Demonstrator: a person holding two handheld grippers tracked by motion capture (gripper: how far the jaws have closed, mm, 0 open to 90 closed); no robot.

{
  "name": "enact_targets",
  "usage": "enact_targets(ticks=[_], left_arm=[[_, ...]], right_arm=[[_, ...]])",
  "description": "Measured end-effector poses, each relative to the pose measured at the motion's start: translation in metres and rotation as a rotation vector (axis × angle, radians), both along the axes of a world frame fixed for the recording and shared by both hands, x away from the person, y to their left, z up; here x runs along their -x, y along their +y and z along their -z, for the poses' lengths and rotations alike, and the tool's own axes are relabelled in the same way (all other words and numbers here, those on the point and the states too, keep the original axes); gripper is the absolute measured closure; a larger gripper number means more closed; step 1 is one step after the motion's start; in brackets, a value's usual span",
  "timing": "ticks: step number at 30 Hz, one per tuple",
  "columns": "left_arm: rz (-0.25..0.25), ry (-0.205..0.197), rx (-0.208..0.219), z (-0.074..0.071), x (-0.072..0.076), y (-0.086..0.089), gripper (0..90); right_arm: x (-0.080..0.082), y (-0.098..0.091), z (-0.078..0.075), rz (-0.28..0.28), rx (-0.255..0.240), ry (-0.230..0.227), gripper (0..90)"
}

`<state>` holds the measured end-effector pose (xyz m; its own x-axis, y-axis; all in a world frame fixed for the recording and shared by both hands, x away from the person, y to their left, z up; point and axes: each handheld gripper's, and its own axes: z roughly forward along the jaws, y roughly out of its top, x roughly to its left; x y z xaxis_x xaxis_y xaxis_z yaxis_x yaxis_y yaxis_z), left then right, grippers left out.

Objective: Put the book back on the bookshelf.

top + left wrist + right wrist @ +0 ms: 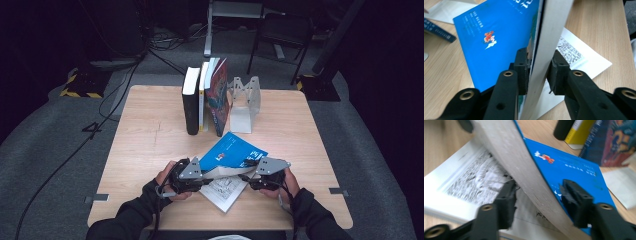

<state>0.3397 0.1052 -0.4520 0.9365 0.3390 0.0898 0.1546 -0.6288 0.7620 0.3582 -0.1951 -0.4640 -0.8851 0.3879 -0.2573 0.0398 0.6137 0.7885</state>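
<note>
Both forearms reach in low over the desk (150,130). The left hand-held gripper (537,71) pinches the page block of the blue-covered book (231,152), lifted open just ahead of it. The right hand-held gripper (537,192) straddles the same pages, its pads not pressing them. Beyond stand upright books (205,95) and a metal bookend (245,100); dark carpet surrounds.

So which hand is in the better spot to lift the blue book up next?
Left, probably. The left gripper already pinches the blue book along its page edge, pads pressing both sides. The right gripper straddles the book, with a gap at one pad, so it isn't gripping yet.
</note>
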Motion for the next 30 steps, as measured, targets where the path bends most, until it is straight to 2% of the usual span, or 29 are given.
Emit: enact_targets(ticks=[2,4,7,8,9,12,14,16,21,24,27,30], left_arm=[[-0.012,-0.026,-0.009,-0.002,0.005,-0.002,66.8],[-0.018,-0.06,-0.031,-0.005,0.012,-0.006,61.7],[-0.015,-0.07,-0.031,-0.008,0.017,-0.012,49.8],[-0.018,-0.096,-0.048,-0.009,0.02,-0.017,49.8],[-0.022,-0.111,-0.062,-0.009,0.021,-0.019,45.5],[-0.046,-0.134,-0.08,-0.008,0.023,-0.021,44.3],[-0.067,-0.147,-0.064,-0.009,0.02,-0.017,51.6],[-0.071,-0.14,-0.038,-0.01,0.017,-0.011,64.6],[-0.04,-0.105,-0.01,-0.01,0.01,-0.001,68.1],[-0.024,-0.083,-0.008,-0.009,0.008,0.003,70.3],[-0.022,-0.067,0.007,-0.01,0.005,0.011,70.4],[-0.026,-0.042,0.034,-0.01,0.001,0.021,70.2]], right_arm=[[0.004,0.006,-0.001,-0.017,0.029,-0.023,55.3],[0.004,0.009,-0.002,-0.03,0.03,-0.019,57.7],[0.004,0.013,-0.005,-0.043,0.043,-0.023,59.1],[0.004,0.015,-0.006,-0.046,0.046,-0.023,59.8],[0.004,0.017,-0.008,-0.048,0.048,-0.017,60.7],[0.005,0.022,-0.011,-0.053,0.057,-0.019,62.1],[0.006,0.025,-0.013,-0.052,0.058,-0.031,63.0],[0.01,0.03,-0.013,-0.059,0.061,-0.042,64.5],[0.009,0.033,-0.013,-0.073,0.033,-0.028,63.9],[0.005,0.031,-0.011,-0.074,0.01,-0.01,54.5],[-0.001,0.022,-0.006,-0.042,0.048,-0.036,51.9],[-0.01,0.009,-0.001,0.002,0.056,-0.028,50.3]])
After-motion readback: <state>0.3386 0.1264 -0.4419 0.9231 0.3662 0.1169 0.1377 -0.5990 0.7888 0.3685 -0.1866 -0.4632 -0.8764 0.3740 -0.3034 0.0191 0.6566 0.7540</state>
